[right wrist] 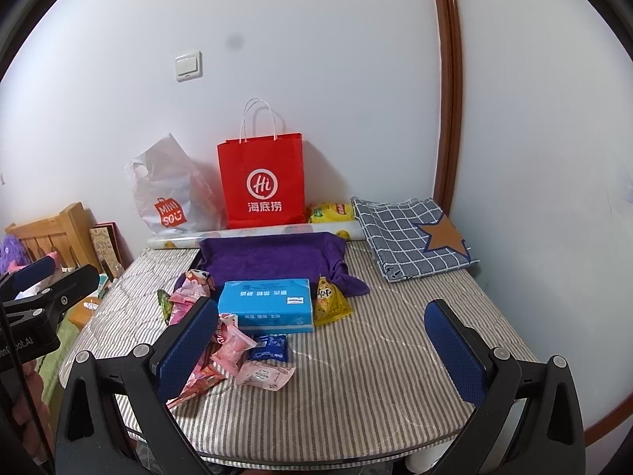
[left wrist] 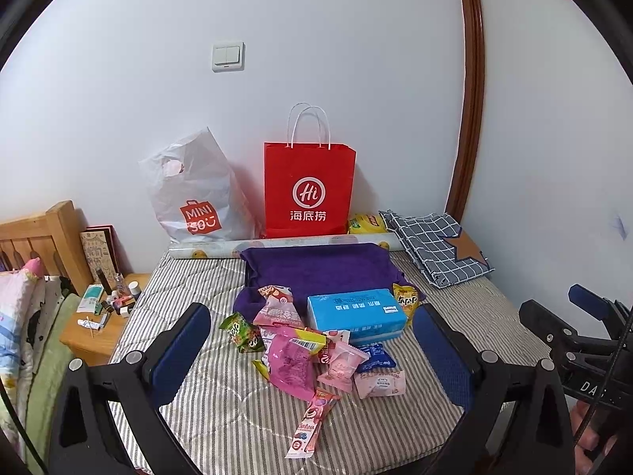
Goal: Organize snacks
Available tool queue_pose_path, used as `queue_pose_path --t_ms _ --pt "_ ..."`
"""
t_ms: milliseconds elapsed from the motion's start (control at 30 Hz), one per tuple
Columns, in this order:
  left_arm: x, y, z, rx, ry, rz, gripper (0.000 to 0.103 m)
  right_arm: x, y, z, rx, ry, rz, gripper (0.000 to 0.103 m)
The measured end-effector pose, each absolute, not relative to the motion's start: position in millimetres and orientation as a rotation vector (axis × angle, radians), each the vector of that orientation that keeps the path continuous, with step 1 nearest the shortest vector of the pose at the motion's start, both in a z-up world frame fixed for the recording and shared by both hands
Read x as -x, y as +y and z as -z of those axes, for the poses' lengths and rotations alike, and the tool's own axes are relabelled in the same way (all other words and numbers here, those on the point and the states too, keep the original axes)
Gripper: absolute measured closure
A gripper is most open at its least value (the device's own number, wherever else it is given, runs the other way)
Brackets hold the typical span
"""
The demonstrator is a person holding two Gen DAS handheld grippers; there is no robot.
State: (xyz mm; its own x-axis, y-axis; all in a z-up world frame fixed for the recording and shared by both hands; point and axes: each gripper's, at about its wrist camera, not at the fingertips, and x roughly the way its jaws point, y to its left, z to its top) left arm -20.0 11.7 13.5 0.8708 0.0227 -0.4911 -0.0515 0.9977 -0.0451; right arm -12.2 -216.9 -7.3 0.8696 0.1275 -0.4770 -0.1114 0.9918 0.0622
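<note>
A striped gray and white mattress [left wrist: 221,407] fills the corner of a room with plain white walls [left wrist: 356,59]. A light switch [left wrist: 228,56] sits high on the wall, and a brown wooden door frame [left wrist: 472,99] runs up the side. The blue tissue box [left wrist: 356,312] lies near the middle of the mattress. Behind the tissue box is a purple towel [left wrist: 316,267], and behind that stands a red paper bag [left wrist: 309,188] against the wall. A white plastic bag [left wrist: 194,194] leans beside the red bag. A long roll of paper [left wrist: 277,246] lies between the towel and the bags. A gray checked cloth [left wrist: 435,245] with a brown star lies off to the side of the towel, near the door frame. The snacks [left wrist: 308,356] lie in a loose pile just in front of the tissue box, mostly pink packets, with a green packet [left wrist: 242,332] at the edge. A yellow packet [left wrist: 406,301] leans on the other end of the tissue box. A small wooden bedside table [left wrist: 99,324] with little bottles stands beside the mattress, far from the tissue box. The left gripper [left wrist: 312,350] has its tongs wide apart, holding nothing, above the snack pile. The right gripper [right wrist: 322,340] has its tongs wide apart too, over bare mattress in front of the tissue box.
</note>
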Motion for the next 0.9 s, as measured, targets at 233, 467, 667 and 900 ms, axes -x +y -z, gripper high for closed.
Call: queue_pose_path --t_ms 233,467,667,900 --pt "21 12 -14 0.056 0.512 -0.041 0.001 11 -213 8 -0.022 0.507 -0.130 0.000" --pt "17 15 -10 0.056 0.538 -0.040 0.001 11 -210 8 -0.015 0.503 -0.140 0.000" --pt "15 21 -7 0.065 0.553 -0.055 0.000 6 -207 8 0.014 0.509 -0.127 0.000" --pt "12 31 -5 0.087 0.561 -0.052 0.001 3 -210 7 -0.007 0.490 -0.120 0.000"
